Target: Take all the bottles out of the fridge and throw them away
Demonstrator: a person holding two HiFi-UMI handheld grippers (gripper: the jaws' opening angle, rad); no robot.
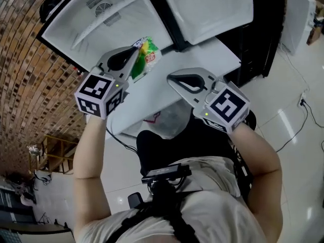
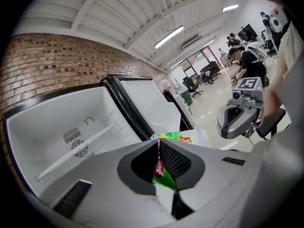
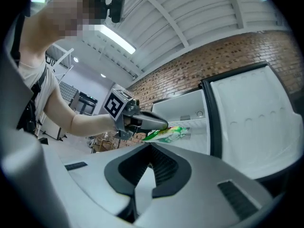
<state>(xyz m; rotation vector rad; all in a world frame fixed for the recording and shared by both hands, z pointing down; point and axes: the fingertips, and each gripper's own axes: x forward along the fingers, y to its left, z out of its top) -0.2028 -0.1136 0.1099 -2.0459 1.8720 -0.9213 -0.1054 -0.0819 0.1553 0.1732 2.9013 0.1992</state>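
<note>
Showing the left gripper [image 1: 134,53] clamped on one edge of a green packet [image 1: 147,58], probably light, soft and crinkly, before the open fridge [image 1: 101,19], that flat edge likely its firmest hold; right gripper [image 1: 173,80] closed, empty.

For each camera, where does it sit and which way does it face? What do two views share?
Head view: on the person's head, facing steeply down at the open fridge; forearms, chest, left hand-held gripper, right hand-held gripper show.
Left gripper view: rides that gripper, facing the fridge along shut jaws pinching a green packet; the right one shows.
Right gripper view: rides that gripper, along shut empty jaws toward the fridge; the left arm shows.
Both gripper views share the fridge and packet.
</note>
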